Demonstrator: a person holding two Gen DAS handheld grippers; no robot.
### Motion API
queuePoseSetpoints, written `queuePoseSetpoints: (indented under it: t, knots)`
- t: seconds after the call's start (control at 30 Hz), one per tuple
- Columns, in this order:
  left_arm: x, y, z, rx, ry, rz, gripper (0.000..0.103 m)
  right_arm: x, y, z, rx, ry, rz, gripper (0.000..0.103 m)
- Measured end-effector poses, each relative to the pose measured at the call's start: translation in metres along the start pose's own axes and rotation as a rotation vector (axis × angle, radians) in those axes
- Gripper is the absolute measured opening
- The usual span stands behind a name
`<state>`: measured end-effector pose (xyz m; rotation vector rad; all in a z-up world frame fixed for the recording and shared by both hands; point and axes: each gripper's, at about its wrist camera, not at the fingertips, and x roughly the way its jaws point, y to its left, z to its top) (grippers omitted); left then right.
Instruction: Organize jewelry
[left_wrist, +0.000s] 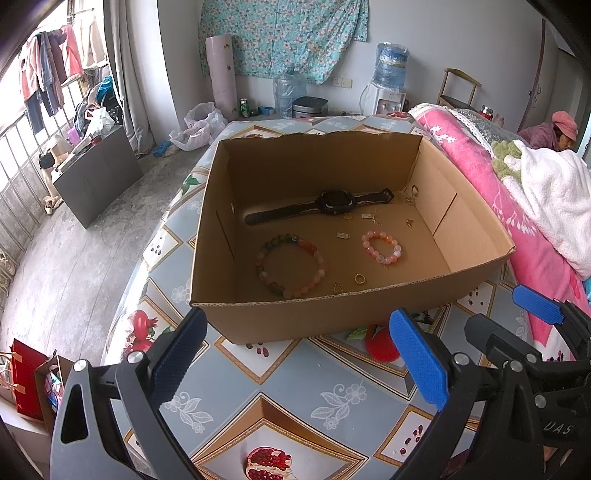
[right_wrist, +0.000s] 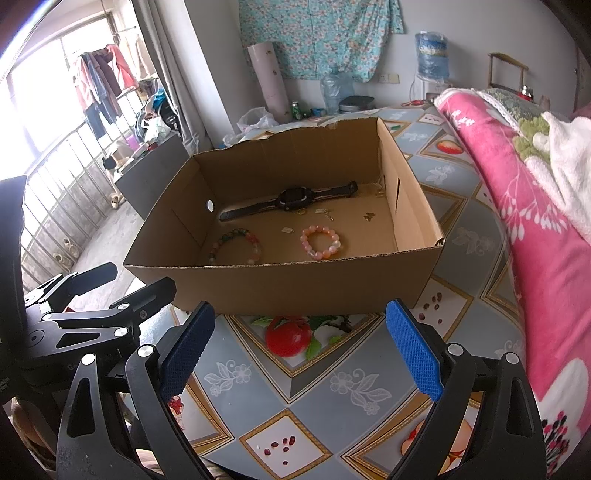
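Jewelry is seen from the left wrist inside the cardboard box (left_wrist: 332, 317) on the worktop (left_wrist: 295, 398): watch (left_wrist: 321, 205) by the far wall, large bracelet (left_wrist: 291, 264) near the front wall, pink bracelet (left_wrist: 381, 246) beside it. Left gripper (left_wrist: 299, 365) fingers are spread apart, empty. From the right wrist, the right gripper (right_wrist: 301, 354) is likewise held wide, before the box's front wall.
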<state>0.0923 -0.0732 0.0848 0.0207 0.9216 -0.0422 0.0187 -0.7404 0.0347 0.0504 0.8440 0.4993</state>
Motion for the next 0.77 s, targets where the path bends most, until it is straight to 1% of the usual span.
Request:
queuePoseSetpoints:
  t: [0.37,0.6,0.77]
  knots:
    - [0.000,0.000,0.001,0.001,0.002,0.000,0.097,-0.001,0.000,0.000,0.000,0.003,0.001,0.090]
    - [0.001,0.004,-0.009,0.000,0.014,-0.001,0.097,-0.001,0.000,0.000,-0.001,0.006,0.001,0.090]
    - [0.004,0.005,-0.007,-0.003,0.029,-0.005,0.097,0.002,-0.001,-0.001,-0.004,0.010,0.002,0.090]
